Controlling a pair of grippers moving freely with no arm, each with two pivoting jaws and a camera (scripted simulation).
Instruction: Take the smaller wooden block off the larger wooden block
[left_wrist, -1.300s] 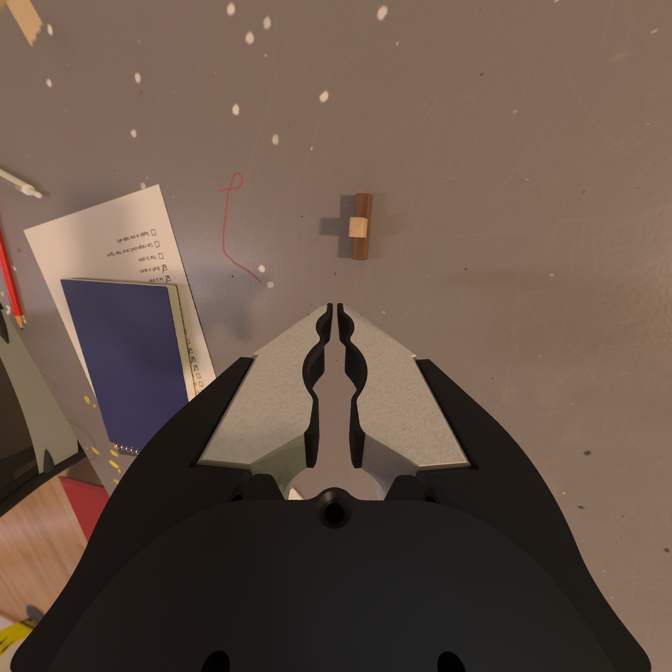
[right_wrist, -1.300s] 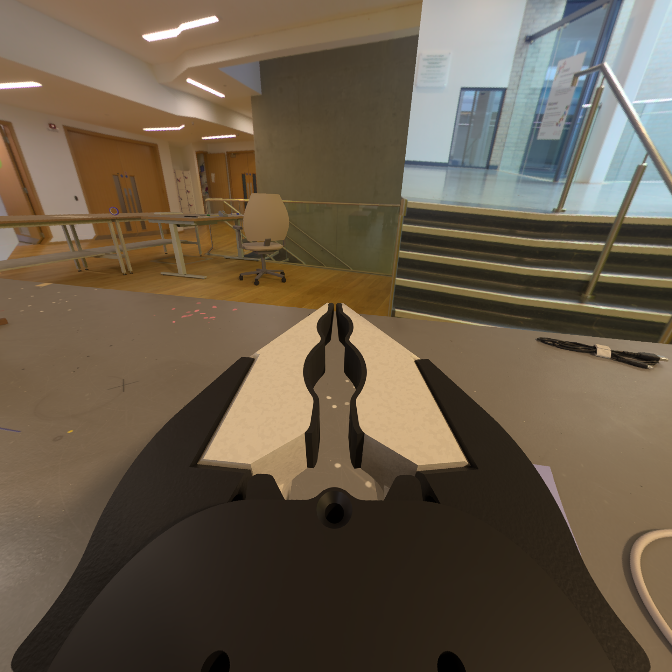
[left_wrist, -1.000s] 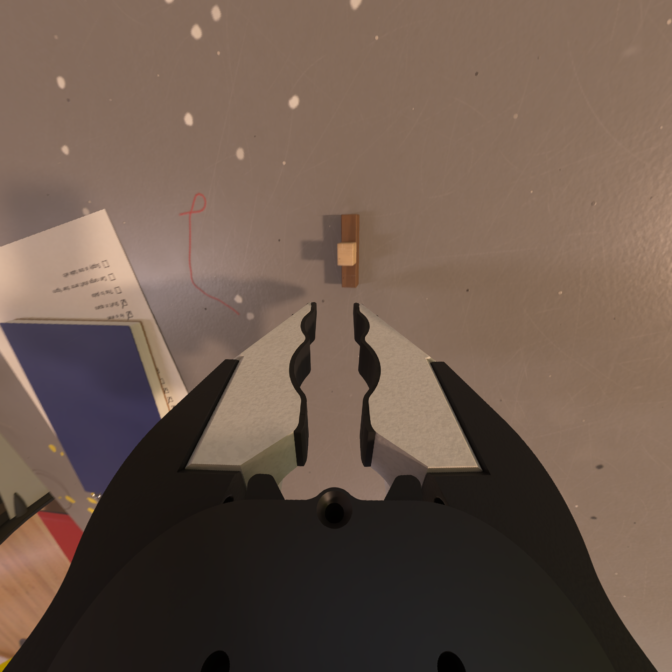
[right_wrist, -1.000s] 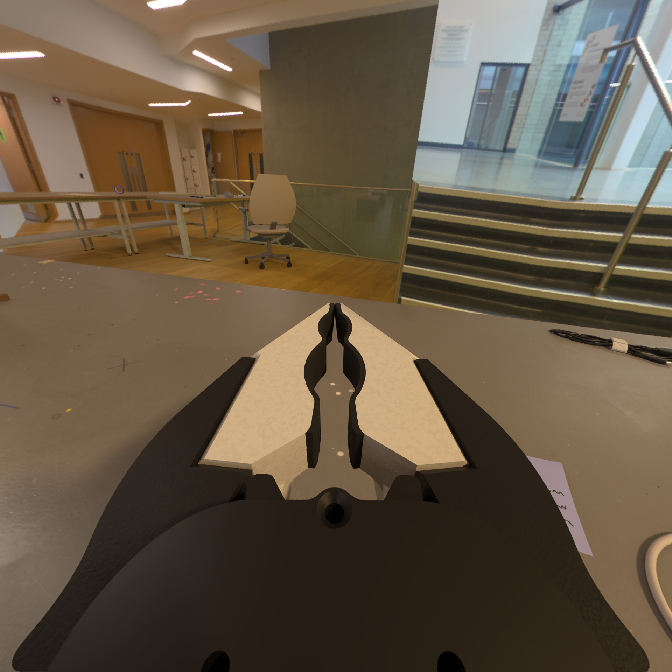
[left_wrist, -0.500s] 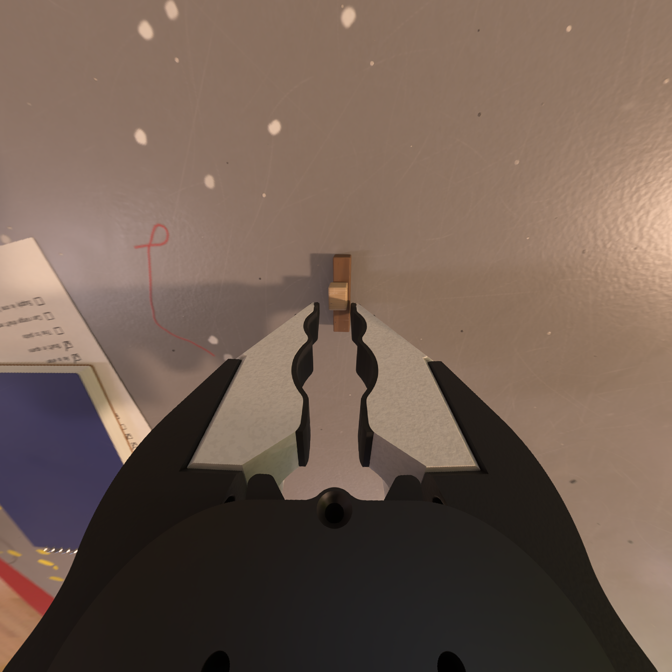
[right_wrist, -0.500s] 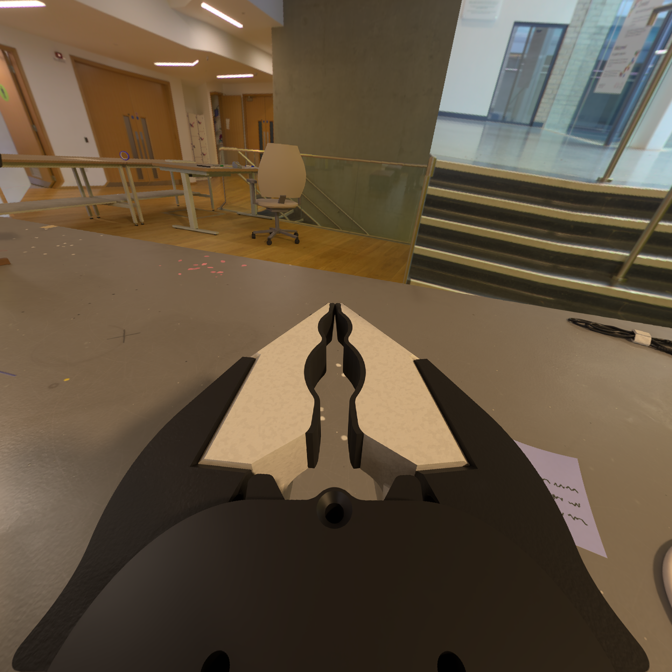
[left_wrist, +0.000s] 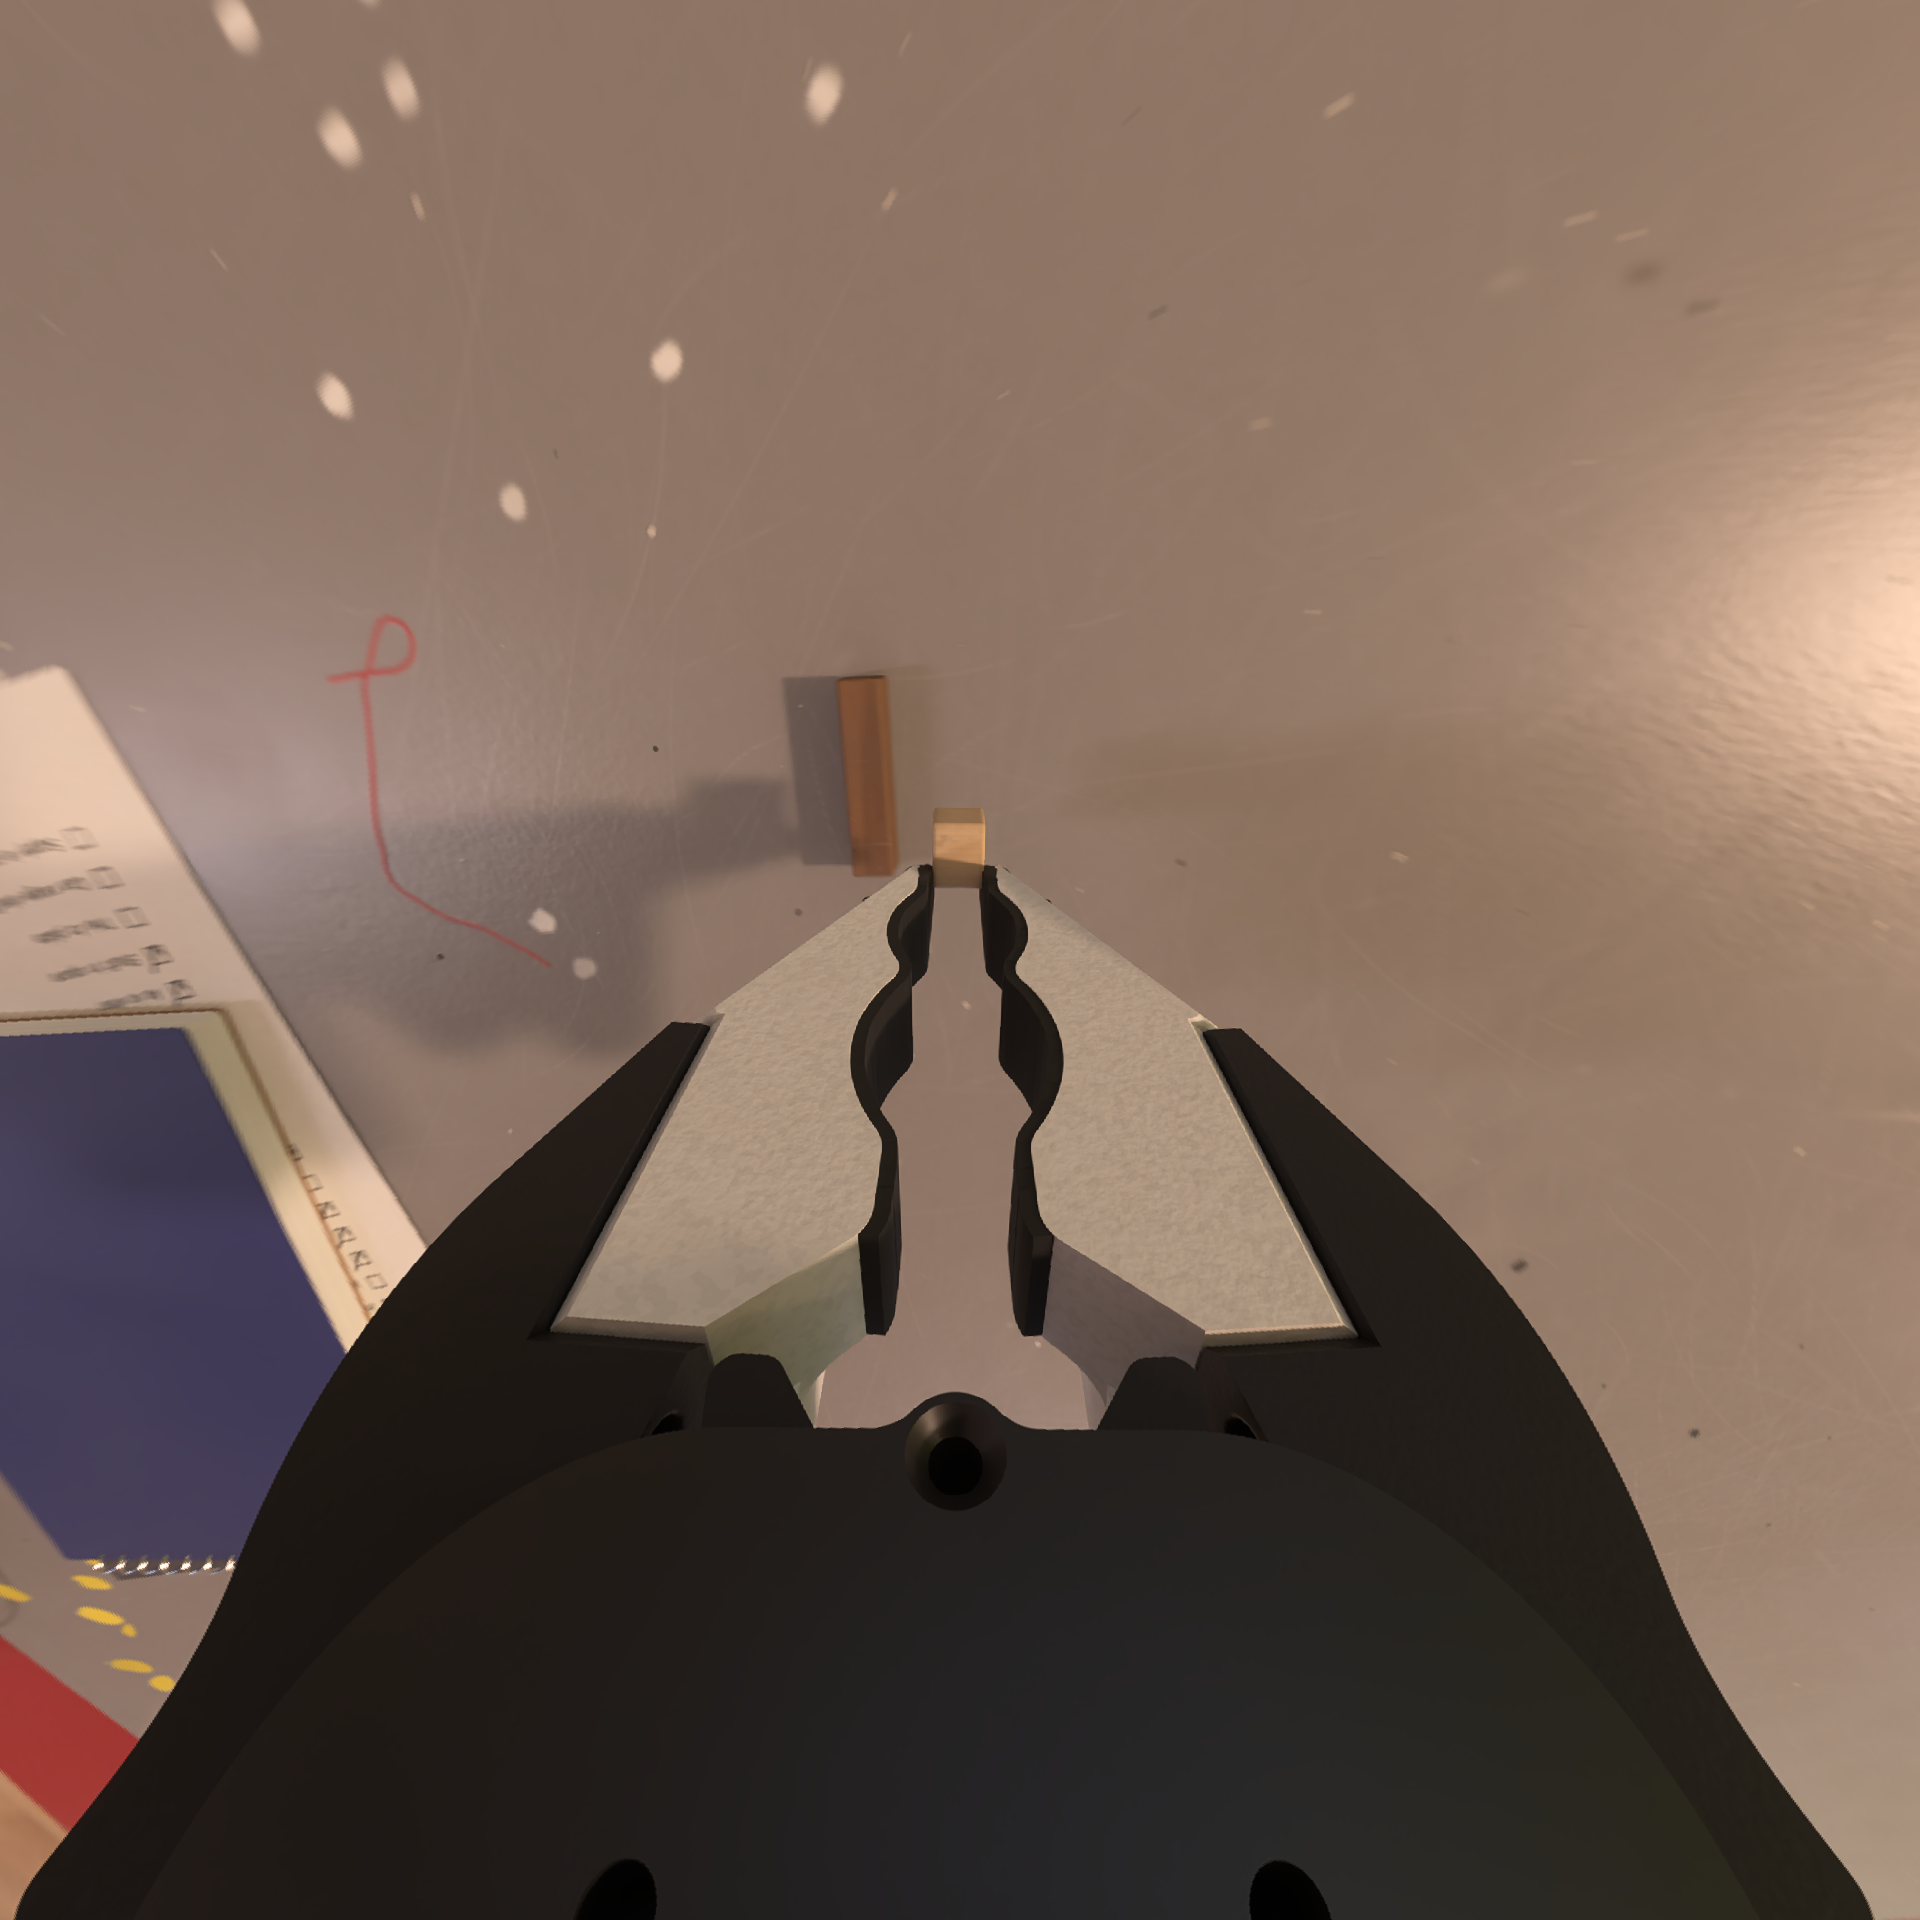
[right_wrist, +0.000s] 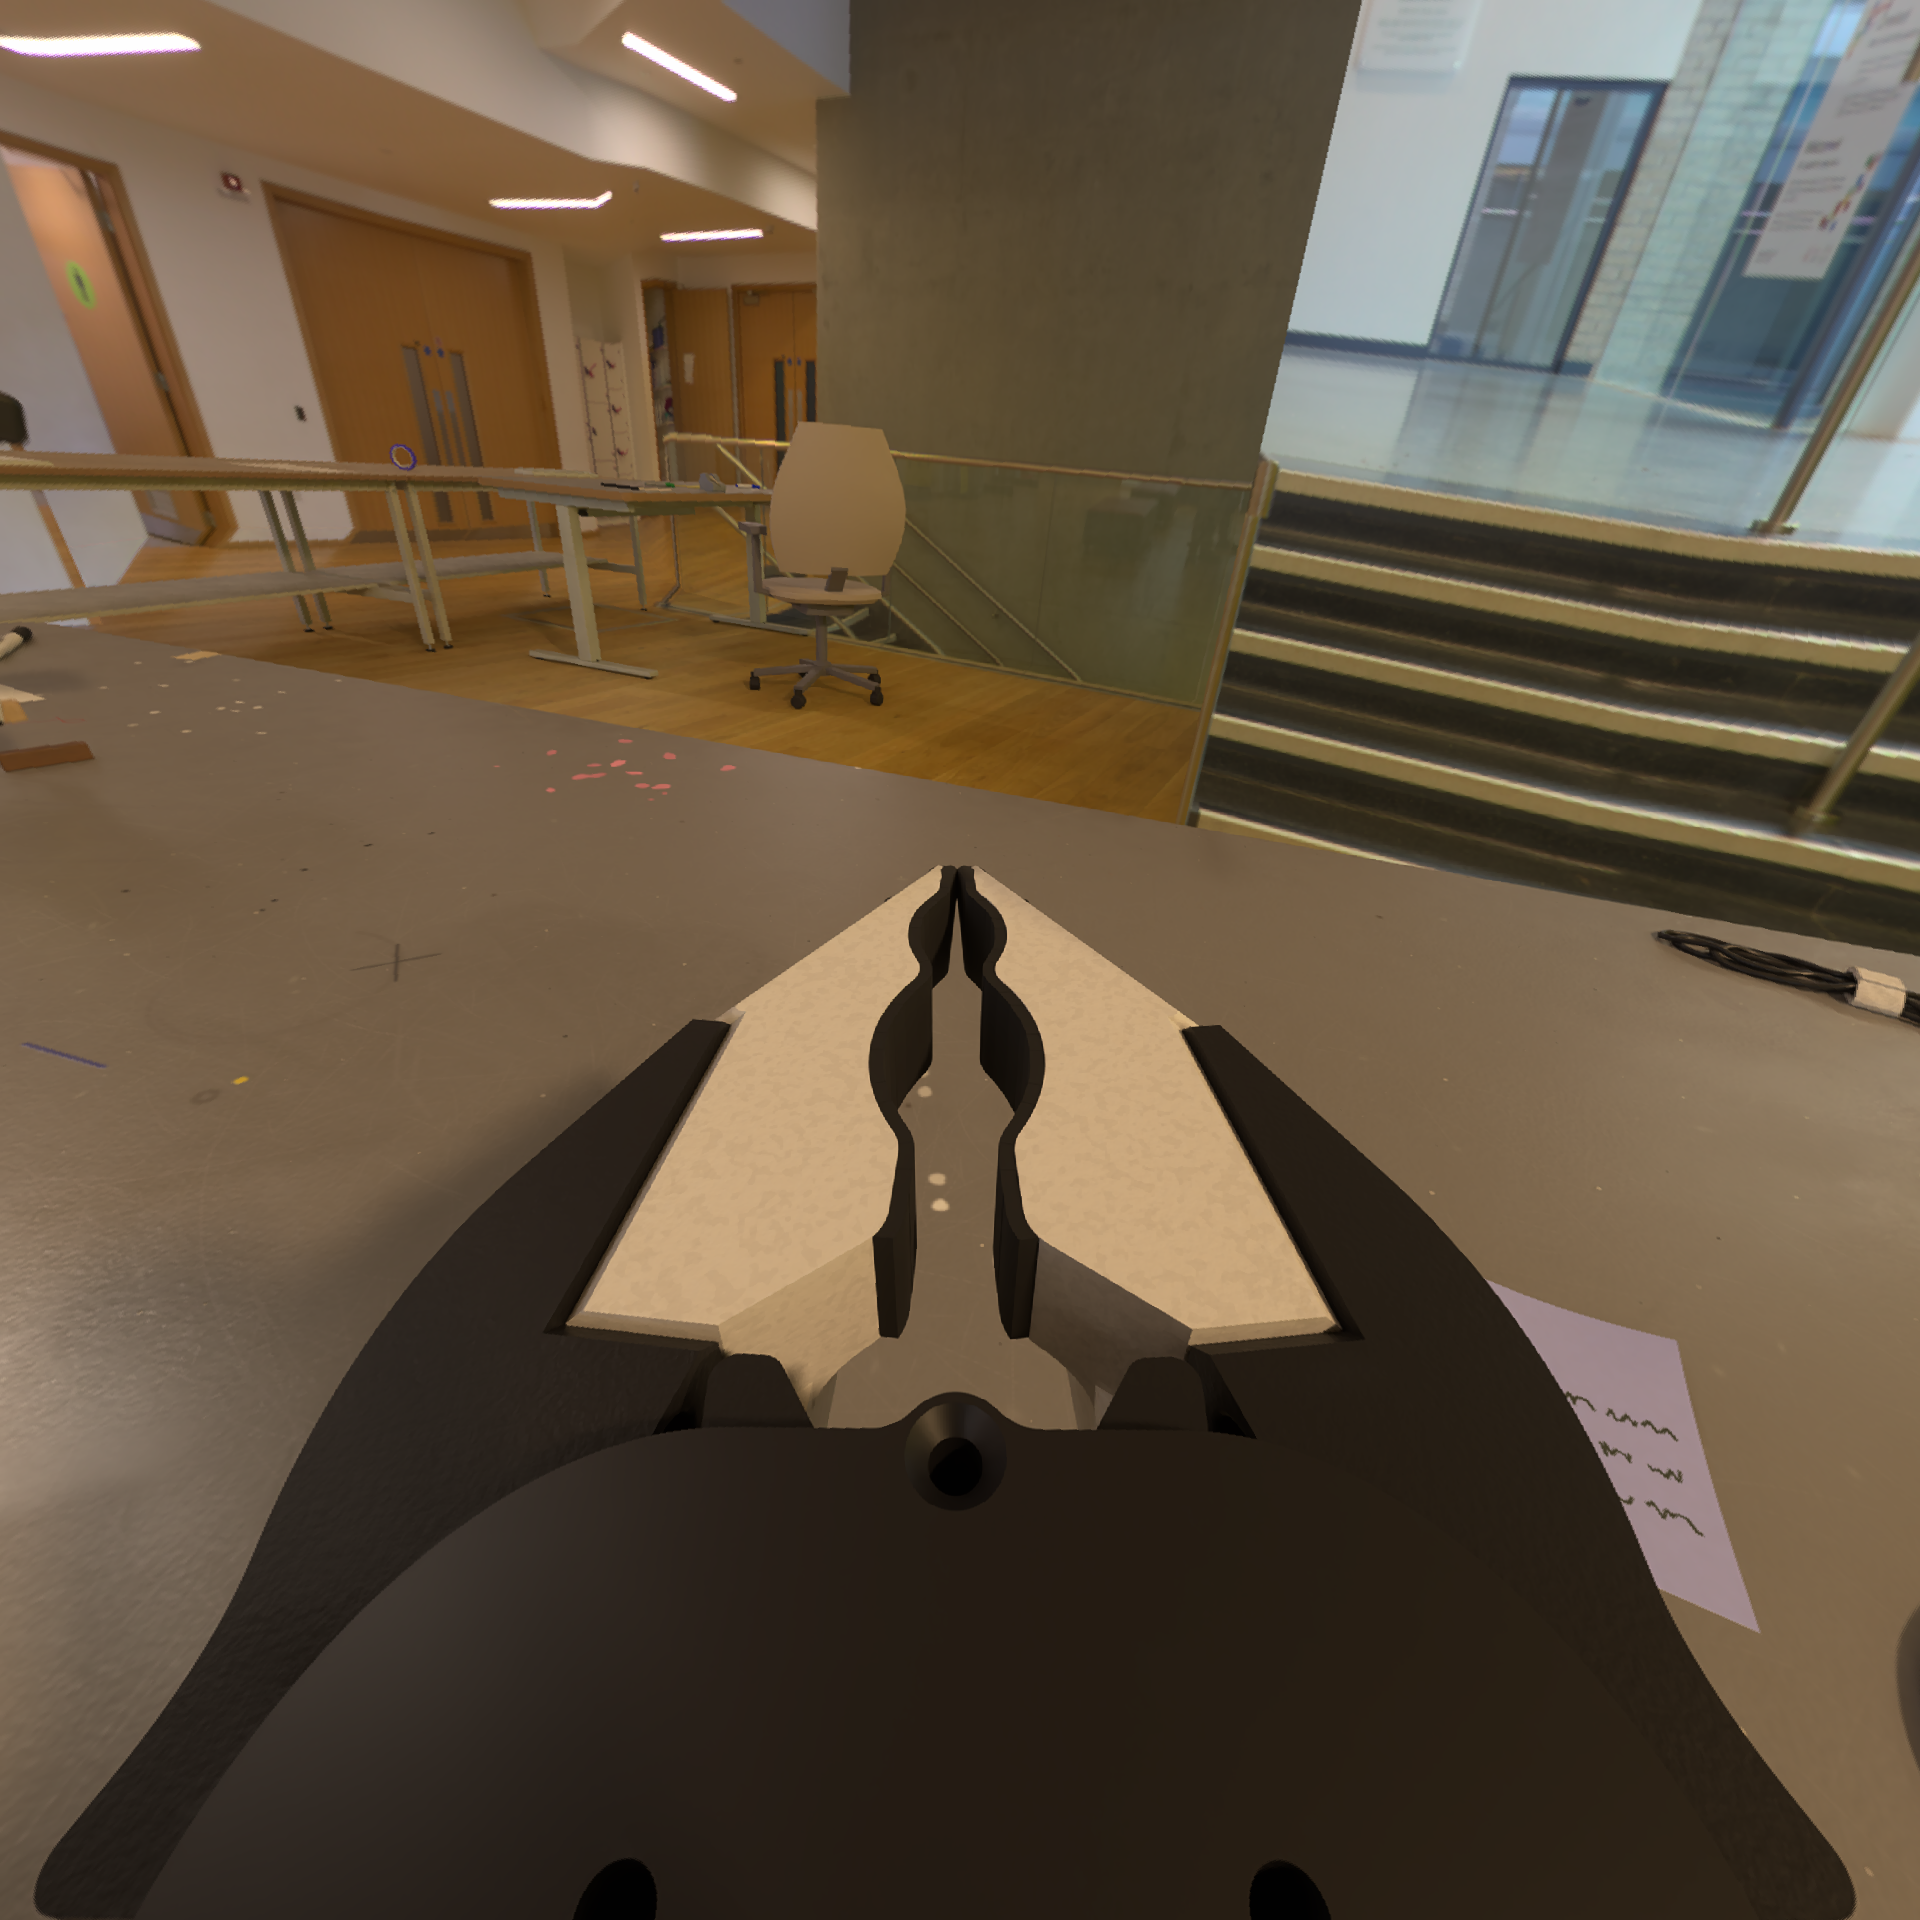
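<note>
In the left wrist view, the larger dark-brown wooden block (left_wrist: 868, 774) lies flat on the grey table. The smaller pale wooden block (left_wrist: 958, 860) is off it, just to its right, pinched between the tips of my left gripper (left_wrist: 957, 883). The left gripper is shut on this small block and looks down at the table. My right gripper (right_wrist: 956, 878) is shut and empty, low over the table and far from the blocks. The brown block also shows at the far left of the right wrist view (right_wrist: 47, 755).
A white paper sheet (left_wrist: 114, 894) and a blue notebook (left_wrist: 135, 1278) lie left of the left gripper, near a red scribble (left_wrist: 379, 790) on the table. In the right wrist view, a lilac note (right_wrist: 1631, 1455) and a black cable (right_wrist: 1787, 971) lie at the right.
My left gripper opened, came down onto the small block, shut on it and carried it right, off the larger block. The right gripper stayed shut and drifted slightly.
</note>
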